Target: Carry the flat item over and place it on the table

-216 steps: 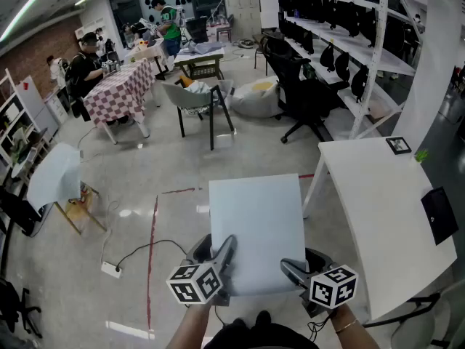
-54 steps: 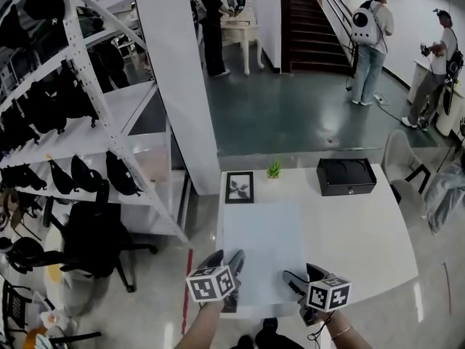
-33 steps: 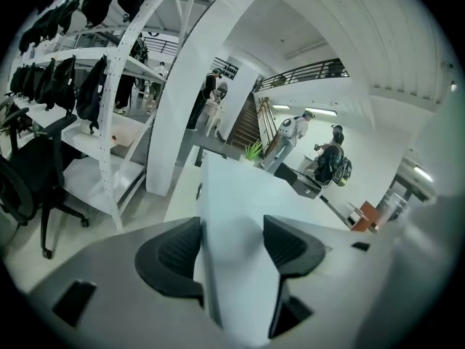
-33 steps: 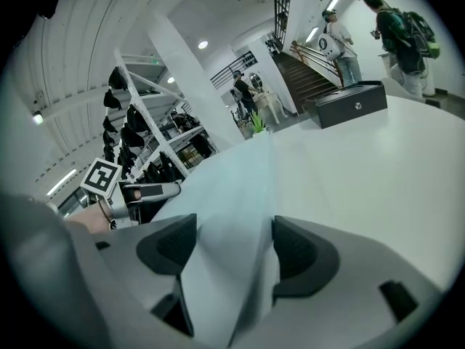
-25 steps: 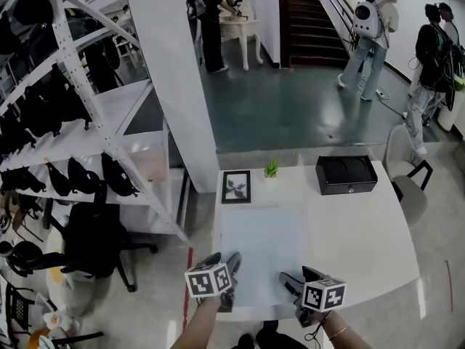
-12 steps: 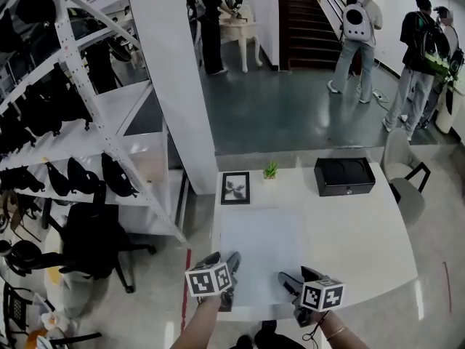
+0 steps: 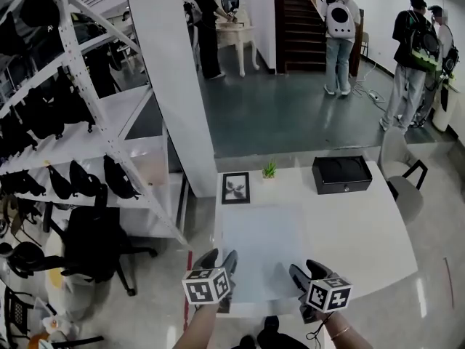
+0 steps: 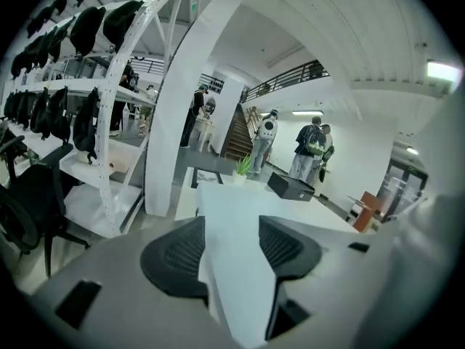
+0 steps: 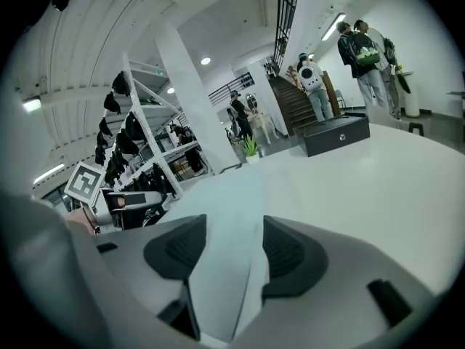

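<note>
The flat item, a pale white board (image 7: 261, 249), lies flat on the white table (image 7: 356, 231), with its near edge at the table's front edge. My left gripper (image 7: 219, 259) sits at the board's near left corner and my right gripper (image 7: 305, 271) at its near right corner. In the left gripper view the board (image 8: 232, 224) runs between the two dark pads of the left gripper (image 8: 231, 246), with a gap showing beside it. The right gripper view shows the same: the board (image 9: 232, 195) passes between the right gripper's (image 9: 234, 249) pads. Both sets of jaws are closing, and neither visibly presses the board.
On the table's far side stand a framed picture (image 7: 235, 187), a small green plant (image 7: 269, 169) and a black box (image 7: 341, 174). A white pillar (image 7: 171, 86), a shelving rack (image 7: 73, 122) and a black office chair (image 7: 94, 246) are at left. Several people (image 7: 338, 35) stand far back.
The board, earlier carried in the air across the room, now rests on the table. Over the last second both grippers slid slightly back toward the near edge. The people behind have walked left.
</note>
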